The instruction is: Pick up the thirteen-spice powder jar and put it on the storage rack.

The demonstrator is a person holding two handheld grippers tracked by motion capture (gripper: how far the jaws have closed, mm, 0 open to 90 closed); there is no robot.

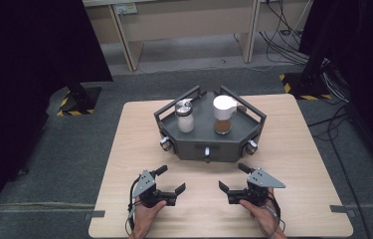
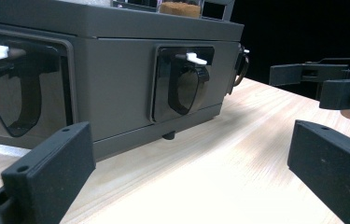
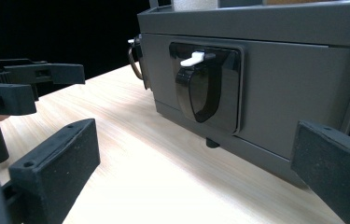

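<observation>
- My work surface is a light wooden table [image 1: 293, 149] with a pale grain — it stands on grey carpet.
- A dark grey, angular tray-stand [image 1: 211, 144] sits directly on the tabletop, toward the far middle, resting on short feet.
- From my own gripper views the stand's front wall rises just ahead of me — bare wood runs between it and my jaws.
- Grey tape strips [image 1: 340, 209] mark the table's near edge.

We see a lab: black curtains [image 1: 30, 45], loose black cables [image 1: 283, 40], hazard-striped stand feet [image 1: 77, 105], grey carpet [image 1: 64, 149] around the pale wooden worktop [image 1: 134, 149].
</observation>
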